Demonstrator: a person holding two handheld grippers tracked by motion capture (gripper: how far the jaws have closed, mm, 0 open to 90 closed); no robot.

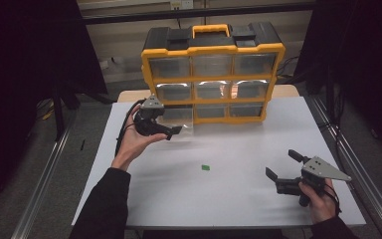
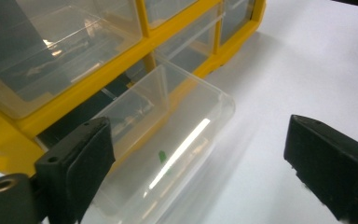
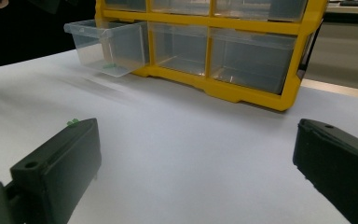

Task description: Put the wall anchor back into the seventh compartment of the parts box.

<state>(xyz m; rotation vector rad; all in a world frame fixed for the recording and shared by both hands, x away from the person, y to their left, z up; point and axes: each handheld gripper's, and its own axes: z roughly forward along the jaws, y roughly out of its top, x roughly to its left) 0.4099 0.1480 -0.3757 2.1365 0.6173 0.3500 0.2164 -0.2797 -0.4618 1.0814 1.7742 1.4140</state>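
We have the bottom-left drawer (image 2: 168, 135) of the yellow organiser (image 1: 213, 74) pulled out over the white surface (image 1: 219, 189), and one small green piece (image 2: 161, 156) already lies inside it. Our left hand-held gripper (image 1: 171, 132) sits just beside the drawer front with its jaws spread wide, nothing between them. A second green piece (image 1: 206, 168) lies on the surface, well apart from the drawer. Our right hand-held gripper (image 1: 281, 164) rests open near it, so we judge that picking it up, dropping it in and closing the drawer remain
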